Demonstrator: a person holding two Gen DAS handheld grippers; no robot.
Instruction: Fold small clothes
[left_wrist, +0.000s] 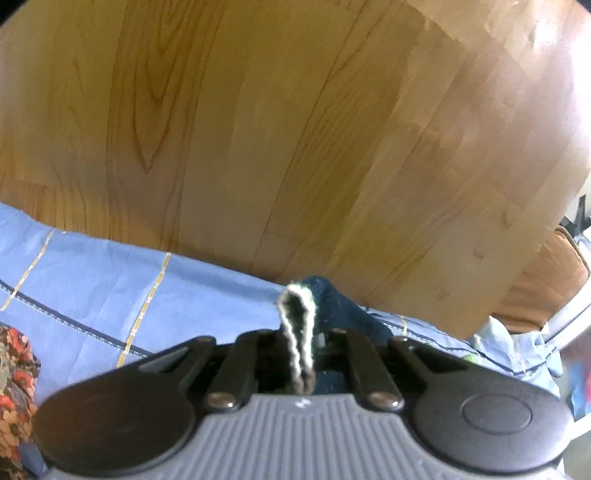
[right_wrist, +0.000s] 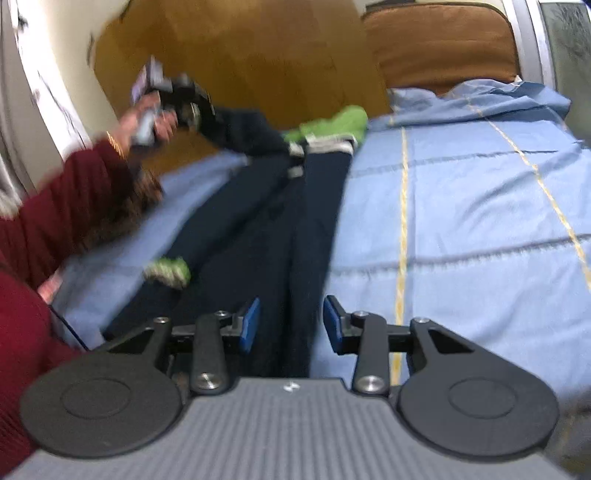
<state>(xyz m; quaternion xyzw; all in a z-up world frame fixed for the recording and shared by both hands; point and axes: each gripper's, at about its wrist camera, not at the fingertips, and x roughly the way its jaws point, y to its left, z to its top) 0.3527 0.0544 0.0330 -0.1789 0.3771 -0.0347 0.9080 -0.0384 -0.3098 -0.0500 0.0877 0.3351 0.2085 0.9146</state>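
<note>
navy garment (right_wrist: 266, 229), green-trimmed, stretched along bedsheet

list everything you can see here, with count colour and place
dark garment: one, navy with green and white trim, stretched along the bed, one end lifted
bedsheet: one, light blue with yellow lines, covering the bed
headboard: one, wood, behind the bed
cushion: one, brown, at the head of the bed
patterned cloth: one, floral red and brown, at the left edge
sleeve: dark red, left side
left claw: shut on the garment's trimmed edge
right claw: open, the garment between its blue pads
</note>
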